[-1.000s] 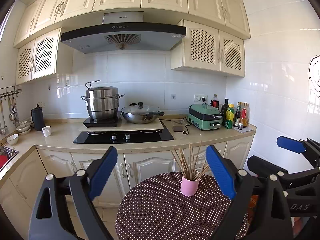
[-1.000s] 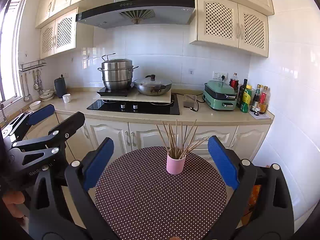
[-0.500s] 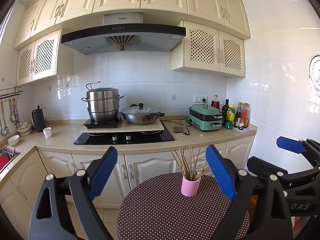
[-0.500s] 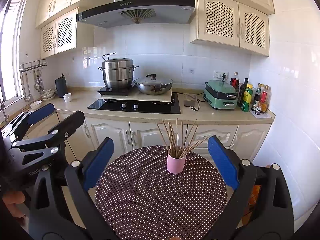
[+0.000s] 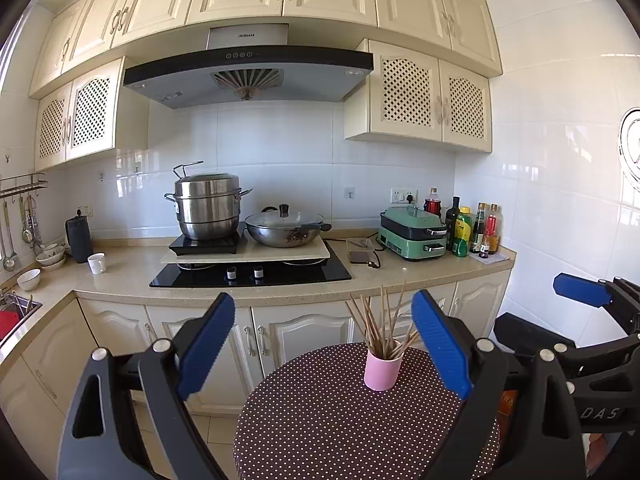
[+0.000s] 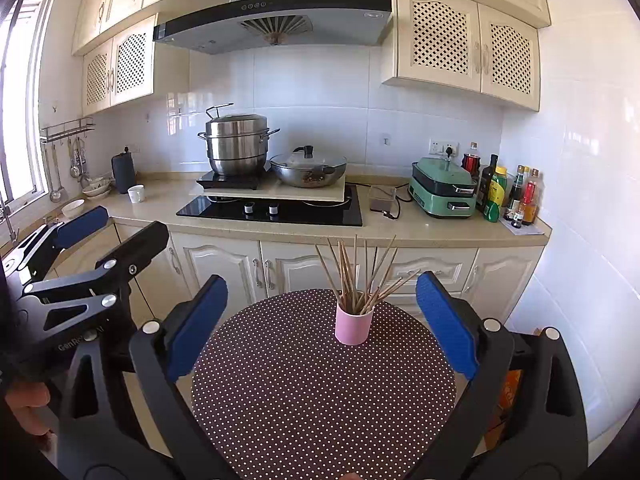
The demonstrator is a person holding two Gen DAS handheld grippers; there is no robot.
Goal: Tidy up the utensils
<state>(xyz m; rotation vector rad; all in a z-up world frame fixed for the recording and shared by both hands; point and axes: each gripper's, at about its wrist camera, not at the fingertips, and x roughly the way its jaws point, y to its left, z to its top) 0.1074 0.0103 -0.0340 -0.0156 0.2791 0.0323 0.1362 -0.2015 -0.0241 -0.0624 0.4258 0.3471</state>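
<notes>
Round dotted table (image 6: 304, 392), pink cup (image 6: 353, 327) of chopsticks (image 6: 356, 276), kitchen counter (image 6: 400, 232), both grippers (image 5: 322, 340) (image 6: 322, 326) wide

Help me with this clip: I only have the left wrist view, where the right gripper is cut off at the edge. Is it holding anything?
Observer: No. In the right wrist view the right gripper is open, its blue pads wide apart with nothing between them.
Operator: What is it facing?
Observer: The pink cylindrical cup of thin wooden sticks. It stands upright on the round brown polka-dot table, ahead of that gripper and untouched.
Operator: Where is the daylight coming from?
Observer: A barred window on the left wall, beside the counter's corner.
</notes>
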